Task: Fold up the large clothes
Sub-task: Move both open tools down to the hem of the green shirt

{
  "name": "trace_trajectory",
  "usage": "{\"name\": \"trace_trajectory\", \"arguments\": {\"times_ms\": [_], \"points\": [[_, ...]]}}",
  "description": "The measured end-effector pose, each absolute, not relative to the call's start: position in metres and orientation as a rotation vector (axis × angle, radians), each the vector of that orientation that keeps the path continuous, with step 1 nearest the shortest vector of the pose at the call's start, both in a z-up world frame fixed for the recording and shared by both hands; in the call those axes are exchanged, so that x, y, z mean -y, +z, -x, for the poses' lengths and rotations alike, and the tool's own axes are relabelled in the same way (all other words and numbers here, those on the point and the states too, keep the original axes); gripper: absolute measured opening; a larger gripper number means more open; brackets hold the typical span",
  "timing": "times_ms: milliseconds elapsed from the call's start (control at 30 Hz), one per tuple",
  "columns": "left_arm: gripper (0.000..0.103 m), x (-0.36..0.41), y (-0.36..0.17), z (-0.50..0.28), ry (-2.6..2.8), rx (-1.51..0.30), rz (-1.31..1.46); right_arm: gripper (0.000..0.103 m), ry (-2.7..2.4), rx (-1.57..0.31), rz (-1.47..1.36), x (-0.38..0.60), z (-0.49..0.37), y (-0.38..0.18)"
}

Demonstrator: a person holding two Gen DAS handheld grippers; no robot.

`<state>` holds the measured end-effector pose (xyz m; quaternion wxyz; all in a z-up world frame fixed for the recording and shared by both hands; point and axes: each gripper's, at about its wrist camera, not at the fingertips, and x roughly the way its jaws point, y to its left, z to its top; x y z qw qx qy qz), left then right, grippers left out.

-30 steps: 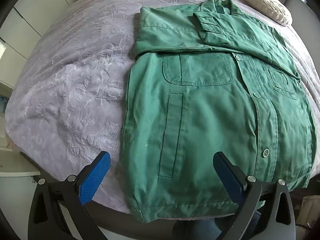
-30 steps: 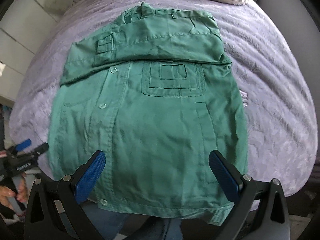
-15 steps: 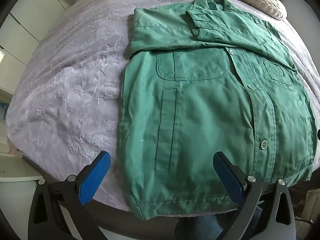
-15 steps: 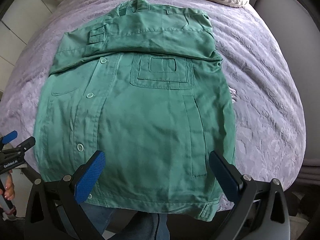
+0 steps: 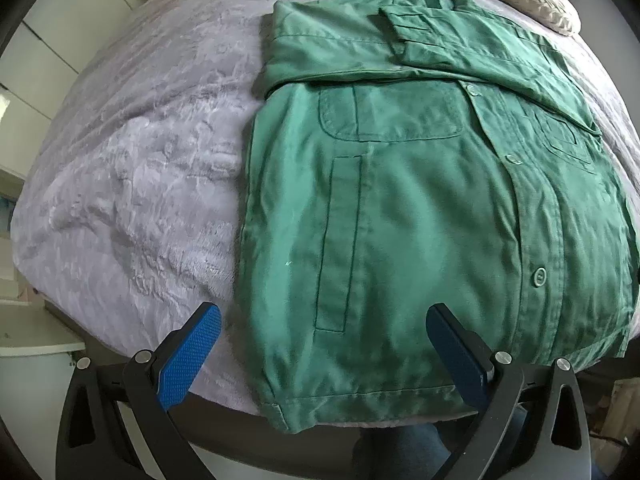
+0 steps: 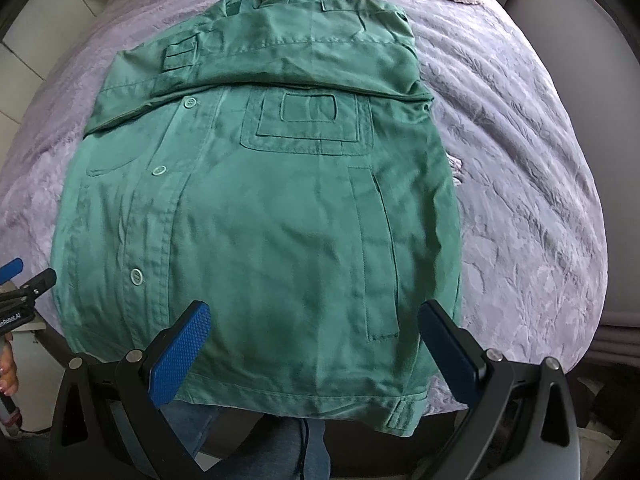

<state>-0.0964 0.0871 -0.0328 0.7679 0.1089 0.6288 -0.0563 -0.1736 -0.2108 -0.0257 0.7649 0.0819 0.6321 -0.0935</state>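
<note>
Green jacket lies flat on purple bedspread, sleeves folded across far chest. My left gripper and right gripper, jaws spread, empty, have dropped closer over near hem since a second ago. Next, likely: grip hem, fold away.

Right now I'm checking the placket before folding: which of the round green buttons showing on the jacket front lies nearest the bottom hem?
The lowest round green button, alone below the other two, nearest the green cotton jacket's hem.
</note>
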Motion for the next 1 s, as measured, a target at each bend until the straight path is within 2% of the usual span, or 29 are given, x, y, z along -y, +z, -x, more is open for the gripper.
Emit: {"name": "trace_trajectory", "arguments": {"times_ms": [200,333,567,667,800,933,1000], "points": [[0.103,-0.117,-0.041,0.099,-0.113,-1.360,-0.198,0.103,-0.178,-1.381,-0.291,0.241,0.195,-0.036],[0.103,-0.146,-0.059,0.100,-0.104,-1.392,-0.115,0.103,-0.217,-1.349,-0.483,0.284,0.223,-0.049],[0.103,-0.172,-0.118,0.111,-0.180,-1.583,0.067,0.103,-0.141,-1.343,-0.901,0.330,0.266,-0.110],[0.103,-0.166,-0.124,0.120,-0.206,-1.586,0.035,0.103,-0.118,-1.382,-0.922,0.319,0.277,-0.128],[0.103,-0.157,-0.125,0.125,-0.267,-1.620,0.041,0.103,-0.024,-1.342,-1.011,0.309,0.271,-0.125],[0.103,-0.144,-0.128,0.131,-0.323,-1.646,-0.003,0.103,0.216,-1.173,-1.184,0.302,0.254,-0.100],[0.103,-0.138,-0.135,0.134,-0.332,-1.673,-0.002,0.103,0.248,-1.164,-1.189,0.298,0.245,-0.095]]}}
